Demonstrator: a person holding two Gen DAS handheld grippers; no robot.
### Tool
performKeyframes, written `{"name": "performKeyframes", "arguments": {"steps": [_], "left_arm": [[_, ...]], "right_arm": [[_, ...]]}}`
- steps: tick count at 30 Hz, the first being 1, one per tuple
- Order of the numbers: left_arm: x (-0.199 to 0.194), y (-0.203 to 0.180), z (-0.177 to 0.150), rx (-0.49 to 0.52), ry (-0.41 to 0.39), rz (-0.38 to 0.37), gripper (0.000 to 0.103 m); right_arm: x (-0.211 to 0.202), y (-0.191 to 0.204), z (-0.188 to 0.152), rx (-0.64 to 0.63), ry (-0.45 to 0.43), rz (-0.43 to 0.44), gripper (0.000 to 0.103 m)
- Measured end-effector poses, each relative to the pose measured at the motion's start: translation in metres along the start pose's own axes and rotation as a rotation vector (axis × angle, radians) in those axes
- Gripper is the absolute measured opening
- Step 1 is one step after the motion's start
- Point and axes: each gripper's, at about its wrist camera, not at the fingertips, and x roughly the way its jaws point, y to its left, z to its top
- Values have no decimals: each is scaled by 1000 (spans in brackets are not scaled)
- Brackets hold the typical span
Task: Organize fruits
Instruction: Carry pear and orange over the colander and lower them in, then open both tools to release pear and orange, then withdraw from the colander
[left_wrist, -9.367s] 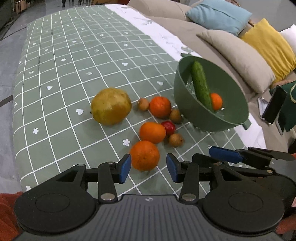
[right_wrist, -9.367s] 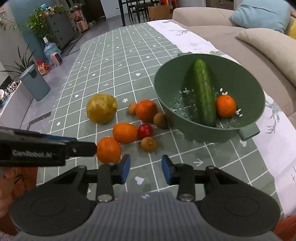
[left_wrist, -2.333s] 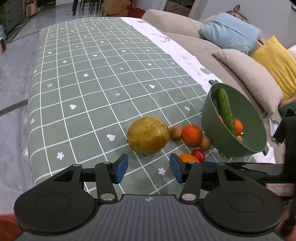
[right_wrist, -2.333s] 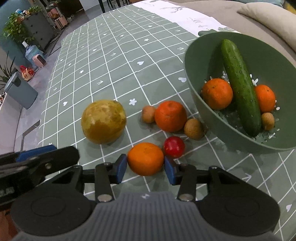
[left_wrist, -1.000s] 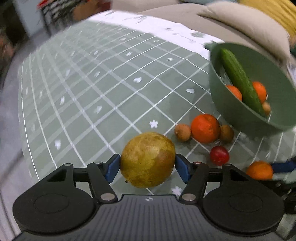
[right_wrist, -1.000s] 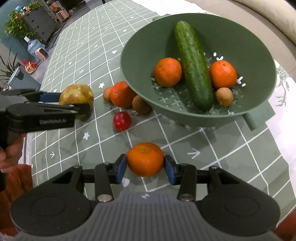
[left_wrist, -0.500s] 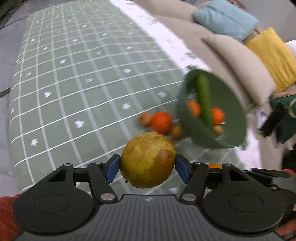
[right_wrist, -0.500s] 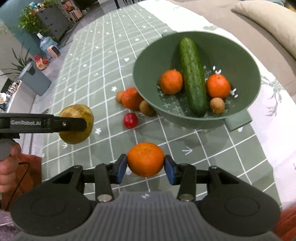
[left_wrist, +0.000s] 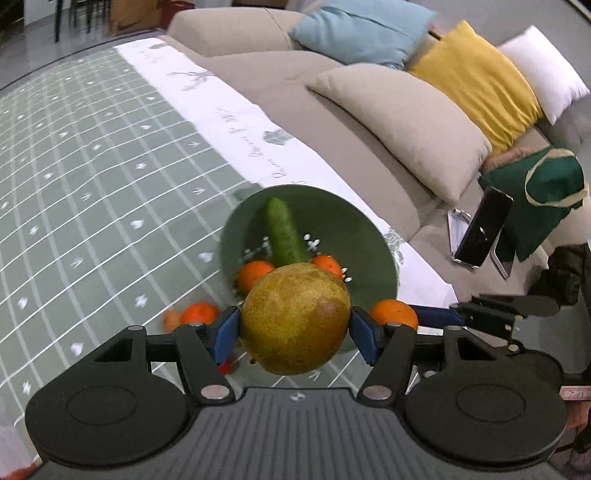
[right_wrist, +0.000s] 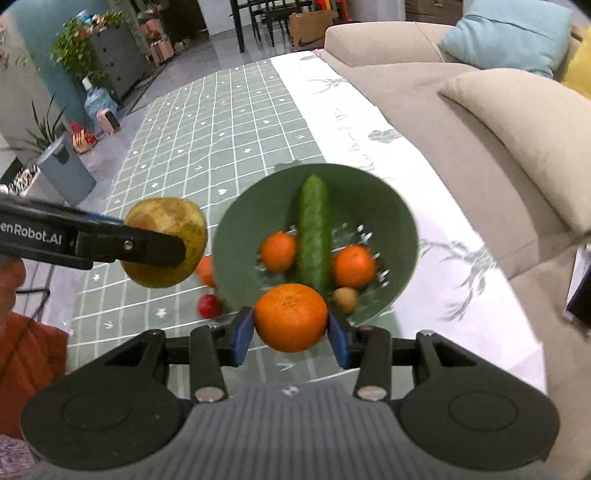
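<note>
Two fruits held aloft, both poised above the green bowl (right_wrist: 400, 221), likely for dropping in. Left gripper (left_wrist: 294, 329): fingers clamped on a large yellow-green pear (left_wrist: 294, 319). Right gripper (right_wrist: 290, 329): fingers clamped on an orange (right_wrist: 290, 317). Bowl contents: one cucumber (right_wrist: 314, 229), two oranges, one small brown fruit. Remaining on the worktop (right_wrist: 221, 122), left of the bowl: one orange, one red fruit (right_wrist: 208, 305).

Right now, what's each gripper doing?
Left gripper: closed on the big yellow-green fruit.
Right gripper: closed on an orange, near the green bowl.
</note>
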Motion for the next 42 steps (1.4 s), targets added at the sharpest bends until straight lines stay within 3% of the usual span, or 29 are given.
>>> {"name": "performKeyframes", "arguments": {"steps": [8, 23, 42], "left_arm": [[44, -14, 14, 50, 104, 25, 74], [89, -17, 20, 176, 232, 81, 74], [110, -10, 19, 184, 279, 57, 74]], "right_arm": [[40, -13, 24, -85, 100, 1, 40], [87, -14, 27, -220, 248, 42, 40], [101, -12, 27, -232, 271, 63, 41]]}}
